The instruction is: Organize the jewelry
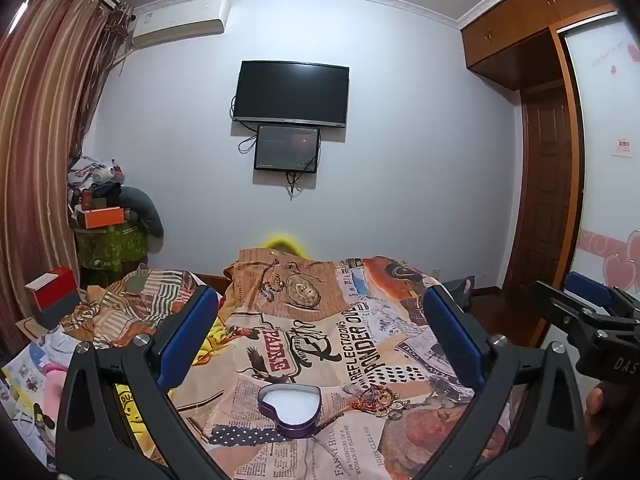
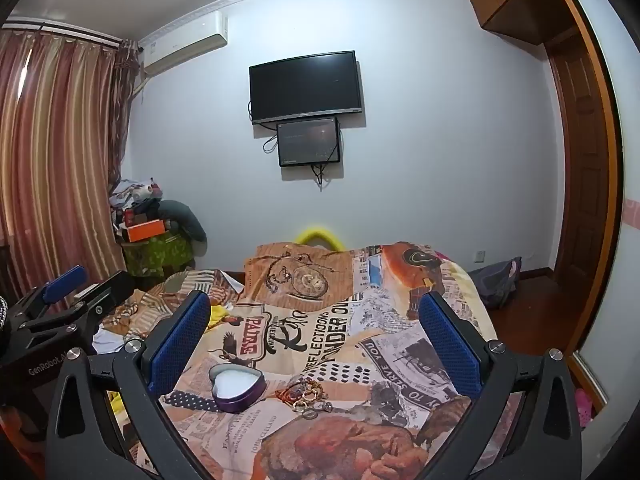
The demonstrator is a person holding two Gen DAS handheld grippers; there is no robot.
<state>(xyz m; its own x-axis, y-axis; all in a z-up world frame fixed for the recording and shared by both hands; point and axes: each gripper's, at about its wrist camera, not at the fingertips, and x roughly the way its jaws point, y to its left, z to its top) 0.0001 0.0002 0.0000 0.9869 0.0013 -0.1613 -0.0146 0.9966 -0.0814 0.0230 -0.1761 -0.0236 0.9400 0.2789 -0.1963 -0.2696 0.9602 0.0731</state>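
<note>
In the left wrist view, the left gripper point(image 1: 320, 336), black-framed with blue padded fingers, is held with its jaws fully apart and nothing between them; it is aimed a little downward over a bed covered by a newspaper-and-collage printed quilt point(image 1: 360, 332). A purple heart-shaped tin with a white lining point(image 1: 290, 410), lidless and apparently empty, is seen on the quilt below the gap between the fingers; a small tangle of gold-toned rings and a copper-coloured wire piece of jewelry point(image 1: 380, 400) lies just to the right of the tin, near it but not touching it as far as can be told. The right gripper point(image 1: 580, 312) is glimpsed well to the right of the tin, with part of a hand point(image 1: 596, 408) below it.

In the right wrist view, the right gripper point(image 2: 316, 340) is likewise held with its jaws wide and empty; the heart tin point(image 2: 237, 390) sits low and left of centre, and the jewelry heap point(image 2: 306, 396) lies just right of the tin, several separate rings being distinguishable. The left gripper point(image 2: 66, 292) is visible well to the left of the tin, its jaws apart.

The task is judged to be at its start: nothing has been picked up and the tin holds nothing. The next move would call for one gripper to be lowered onto a single ring beside the tin and closed narrowly; a fine pinch against soft cloth is needed, and neighbouring pieces could be dragged along.
</note>
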